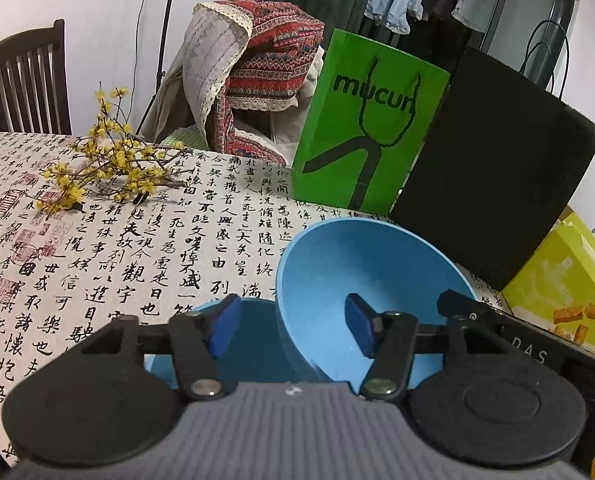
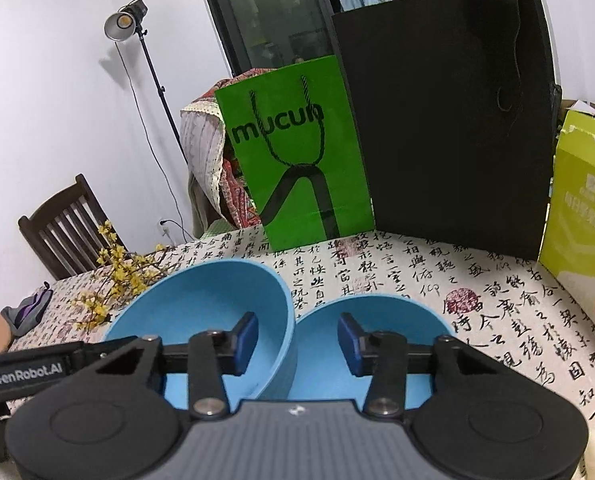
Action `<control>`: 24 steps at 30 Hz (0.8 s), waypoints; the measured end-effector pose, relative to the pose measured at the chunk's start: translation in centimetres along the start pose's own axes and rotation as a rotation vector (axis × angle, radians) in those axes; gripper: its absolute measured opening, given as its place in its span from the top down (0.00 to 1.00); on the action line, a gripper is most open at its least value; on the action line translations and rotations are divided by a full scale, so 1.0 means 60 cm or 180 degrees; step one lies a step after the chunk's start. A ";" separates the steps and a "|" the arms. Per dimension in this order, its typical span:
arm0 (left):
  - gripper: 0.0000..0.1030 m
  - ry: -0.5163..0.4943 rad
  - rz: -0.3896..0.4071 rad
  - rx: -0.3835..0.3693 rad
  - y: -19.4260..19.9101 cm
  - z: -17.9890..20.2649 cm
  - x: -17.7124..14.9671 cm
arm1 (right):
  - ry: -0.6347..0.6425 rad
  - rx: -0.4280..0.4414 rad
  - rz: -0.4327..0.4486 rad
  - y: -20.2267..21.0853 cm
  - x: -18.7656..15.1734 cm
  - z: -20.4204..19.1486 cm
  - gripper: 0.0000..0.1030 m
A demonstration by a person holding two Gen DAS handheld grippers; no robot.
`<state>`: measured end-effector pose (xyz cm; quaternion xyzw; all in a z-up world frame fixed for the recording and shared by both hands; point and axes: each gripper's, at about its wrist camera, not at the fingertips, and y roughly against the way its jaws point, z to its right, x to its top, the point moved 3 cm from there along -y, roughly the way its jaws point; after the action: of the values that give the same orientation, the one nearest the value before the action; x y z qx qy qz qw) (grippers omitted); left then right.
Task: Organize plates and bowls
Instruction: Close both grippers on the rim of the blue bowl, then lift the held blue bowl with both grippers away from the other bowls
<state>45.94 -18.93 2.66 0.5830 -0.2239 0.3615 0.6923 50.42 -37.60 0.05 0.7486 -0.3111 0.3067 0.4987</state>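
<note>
Two-handed reaching toward the blue bowls on the counter [image 1: 97, 260], coming at them from the near side. Straddling the left wall of the taller bowl [image 1: 357, 264] with the left gripper [image 1: 293, 330]: hanging one finger outside it, over the lower bowl [image 1: 253, 332] sitting just beside, and the other finger inside. Holding those fingers apart, pressing on nothing, with the wall standing free between them. Straddling, with the right gripper [image 2: 297, 340], the spot where two rims are meeting or nearly so: dipping one finger into the left bowl [image 2: 201, 300] and one into the right bowl [image 2: 377, 316], fingers apart there too and gripping nothing. Judging the coming move to be a pinch on a bowl wall, probably for lifting one bowl into another. Counting on each wall lying edge-on in the gap and running away from the hand, so closing squarely across its thickness. Risking, on the right, catching two walls at once.
</note>
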 end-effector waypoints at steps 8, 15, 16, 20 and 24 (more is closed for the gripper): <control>0.62 0.0001 -0.0068 0.0061 -0.008 0.007 -0.002 | -0.0044 0.0028 -0.0099 -0.017 -0.011 -0.008 0.79; 0.71 -0.0117 -0.0016 0.0128 -0.011 0.020 -0.004 | -0.0027 -0.0021 -0.0095 -0.021 -0.015 -0.014 0.83; 0.72 -0.0126 -0.0013 0.0142 -0.012 0.021 -0.005 | -0.0026 -0.0033 -0.0091 -0.020 -0.015 -0.014 0.83; 0.79 -0.0150 -0.0004 0.0171 -0.014 0.020 -0.004 | -0.0042 -0.0064 -0.0076 -0.020 -0.015 -0.011 0.84; 0.79 -0.0170 0.0011 0.0192 -0.013 0.022 -0.006 | -0.0058 -0.0062 -0.0068 -0.019 -0.015 -0.011 0.84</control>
<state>46.46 -20.35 2.16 0.6127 -0.2323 0.3536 0.6675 50.65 -36.51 -1.09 0.7498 -0.3106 0.2915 0.5063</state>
